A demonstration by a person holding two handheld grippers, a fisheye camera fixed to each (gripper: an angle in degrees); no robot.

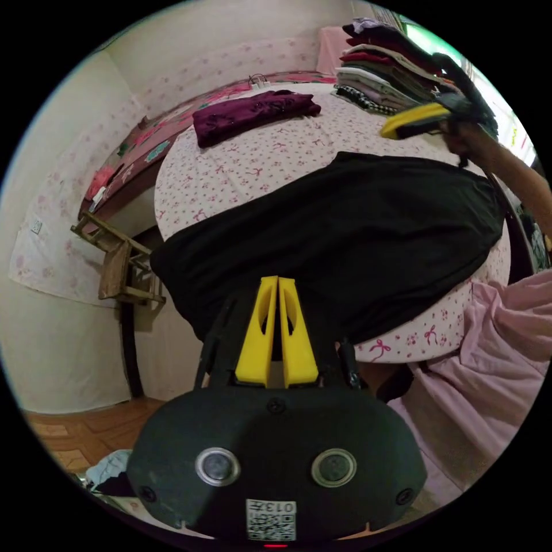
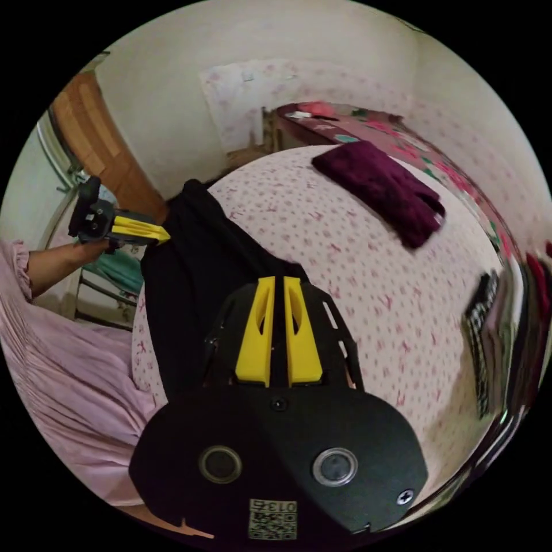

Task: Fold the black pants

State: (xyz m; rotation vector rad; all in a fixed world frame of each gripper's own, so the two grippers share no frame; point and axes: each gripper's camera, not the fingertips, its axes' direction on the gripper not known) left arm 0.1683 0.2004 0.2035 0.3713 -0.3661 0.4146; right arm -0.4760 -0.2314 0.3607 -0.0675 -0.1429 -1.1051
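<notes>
Two claws (image 1: 278,282) (image 2: 279,282), closed, over one black pants (image 1: 345,230).

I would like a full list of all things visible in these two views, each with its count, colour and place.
black pants: one, black, spread on the bed's near side, one end hanging over the edge
folded garment: one, dark purple, on the bed's far side
stack of folded clothes: one, mixed colours, on the bed beside the window
bed sheet: one, white with pink print, covering the bed
wooden chair: one, brown, beside the bed by the wall
floor: wooden, brown
sleeve: pink, the person's, near the bed edge
left gripper: yellow jaws together, over the pants' edge
right gripper: yellow jaws together, above the pants
</notes>
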